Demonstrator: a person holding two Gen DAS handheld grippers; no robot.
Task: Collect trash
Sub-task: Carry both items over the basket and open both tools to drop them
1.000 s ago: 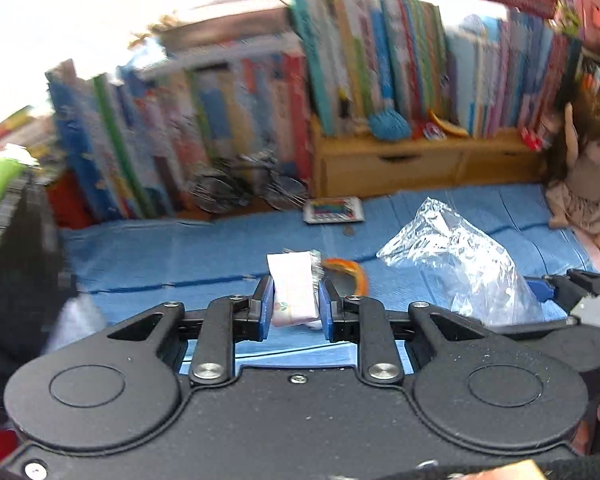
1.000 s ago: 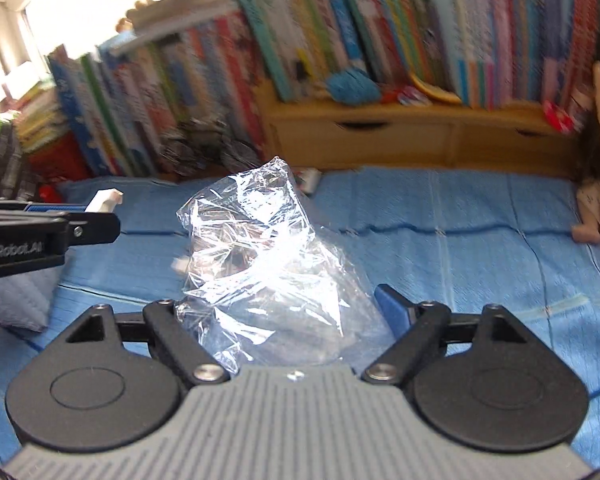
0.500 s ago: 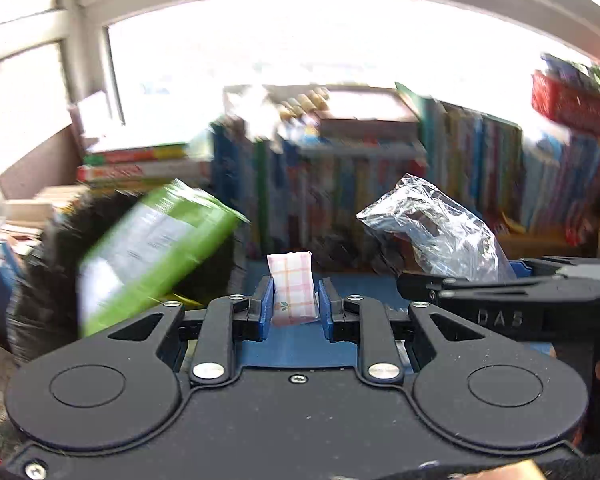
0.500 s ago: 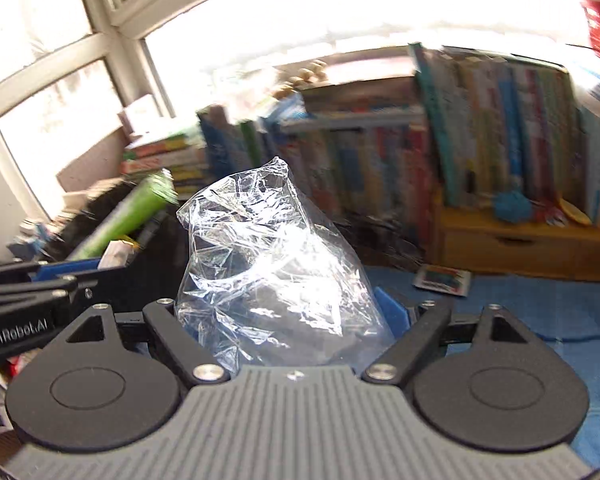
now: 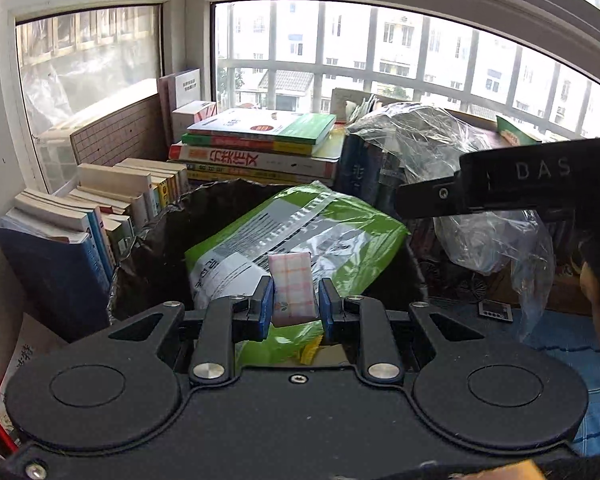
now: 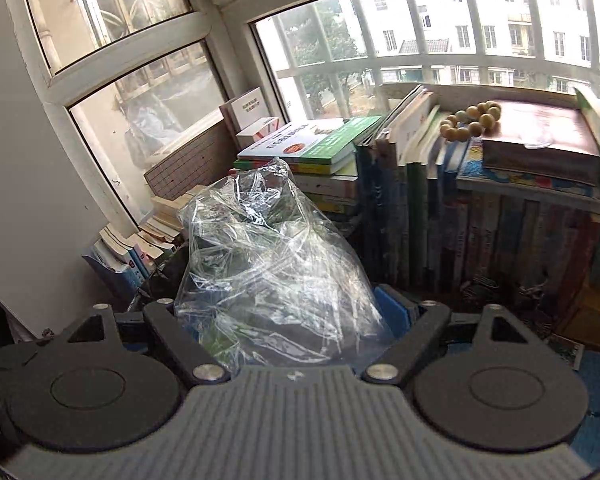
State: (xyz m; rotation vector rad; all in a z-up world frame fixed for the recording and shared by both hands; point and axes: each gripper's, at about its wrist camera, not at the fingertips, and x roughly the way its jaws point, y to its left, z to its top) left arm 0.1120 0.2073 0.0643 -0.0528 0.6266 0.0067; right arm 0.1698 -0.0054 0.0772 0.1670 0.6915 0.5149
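My left gripper [image 5: 294, 304] is shut on a small pink-checked packet [image 5: 291, 286], which stands upright between the blue pads. Just beyond it gapes a black trash bag [image 5: 152, 236] with a large green and white pouch [image 5: 300, 224] lying in its mouth. My right gripper [image 6: 284, 312] has its jaws wide and holds a crumpled clear plastic bag [image 6: 272, 264]; the bag hides the left pad. In the left wrist view that gripper [image 5: 500, 192] and its plastic bag [image 5: 488, 236] hang to the right of the trash bag. The trash bag's dark edge [image 6: 168, 276] shows behind the plastic.
Stacked and upright books [image 5: 256, 148] crowd the window corner behind the trash bag. A gridded board [image 5: 116, 136] leans on the sill. A bead bracelet [image 6: 470, 120] lies on top of the books to the right. Blue cloth [image 5: 560, 344] covers the surface at the right, with a small device [image 5: 496, 312] on it.
Both grippers have swung left and upward, from over the blue cloth to the black trash bag in the window corner. Each still carries its load, the packet and the plastic bag.
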